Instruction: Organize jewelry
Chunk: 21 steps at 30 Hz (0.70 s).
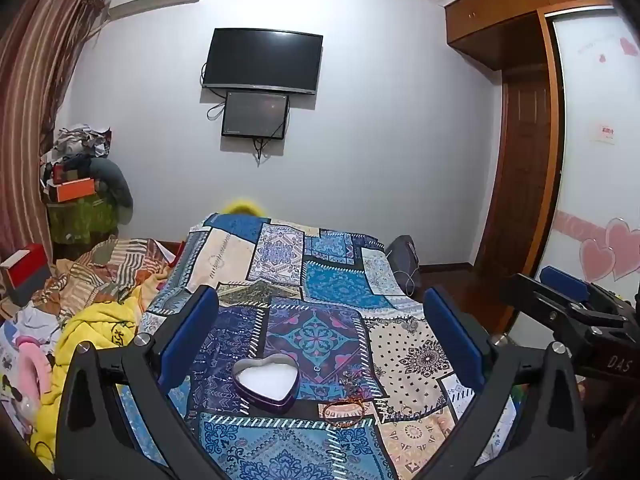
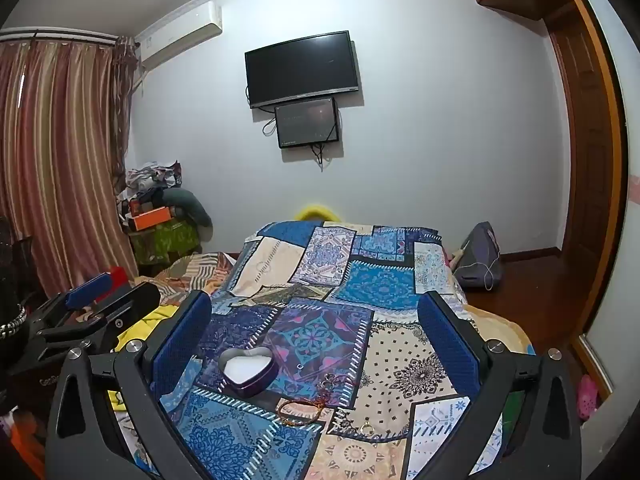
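Jewelry: brown beaded bracelet [image 1: 345, 412], gold ring [image 2: 367, 428], loose on patchwork bedspread [image 1: 416, 356] beside open purple heart-shaped tin [image 1: 267, 382]. Both tools, left [image 1: 320, 340] and right [image 2: 316, 344], wide, empty. We lift one piece at a time, pinching low.

Glossy metal heart tin [image 1: 267, 384], printed cloth bedspread [image 1: 404, 344], ribbed claw pads [image 2: 448, 344]

A home bedroom: patchwork-covered bed [image 1: 320, 280], wall television [image 1: 262, 60], striped curtains [image 2: 60, 152], wooden wardrobe [image 1: 516, 24].
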### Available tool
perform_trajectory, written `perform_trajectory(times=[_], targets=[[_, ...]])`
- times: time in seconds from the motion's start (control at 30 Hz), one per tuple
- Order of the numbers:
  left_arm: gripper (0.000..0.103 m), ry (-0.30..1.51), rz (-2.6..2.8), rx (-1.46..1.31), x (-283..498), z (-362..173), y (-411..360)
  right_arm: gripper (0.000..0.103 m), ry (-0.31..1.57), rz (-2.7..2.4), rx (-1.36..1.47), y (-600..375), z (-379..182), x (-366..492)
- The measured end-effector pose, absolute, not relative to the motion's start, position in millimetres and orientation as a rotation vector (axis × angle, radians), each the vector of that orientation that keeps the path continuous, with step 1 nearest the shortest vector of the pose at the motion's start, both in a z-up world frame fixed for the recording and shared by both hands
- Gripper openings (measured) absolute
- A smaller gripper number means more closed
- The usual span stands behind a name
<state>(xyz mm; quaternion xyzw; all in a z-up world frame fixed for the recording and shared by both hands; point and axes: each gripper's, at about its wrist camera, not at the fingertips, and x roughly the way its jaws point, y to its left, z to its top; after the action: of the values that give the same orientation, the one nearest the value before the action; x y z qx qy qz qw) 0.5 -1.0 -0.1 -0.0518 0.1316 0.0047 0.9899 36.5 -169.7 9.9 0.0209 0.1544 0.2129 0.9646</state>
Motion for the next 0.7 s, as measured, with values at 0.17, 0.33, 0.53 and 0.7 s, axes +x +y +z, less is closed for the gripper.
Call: perform_trajectory(times=[0.17, 0.33, 0.53, 0.7], targets=[[0.103, 0.283, 0.004, -0.119, 3, -4, 5, 0.102, 0.32, 0.43, 0.041, -169, 9, 37], [0.103, 0.277, 0.012, -0.128, 2, -6, 11, 0.102, 0.321, 0.43, 0.042, -169, 8, 37], [0.103, 0.279, 0.022, -0.125, 3, -9, 9, 0.102, 0.321, 0.431, 0.042, -169, 7, 36], [0.103, 0.282, 0.025, -0.122, 3, -6, 8, 0.102, 0.324, 0.431, 0.041, -168, 9, 37]])
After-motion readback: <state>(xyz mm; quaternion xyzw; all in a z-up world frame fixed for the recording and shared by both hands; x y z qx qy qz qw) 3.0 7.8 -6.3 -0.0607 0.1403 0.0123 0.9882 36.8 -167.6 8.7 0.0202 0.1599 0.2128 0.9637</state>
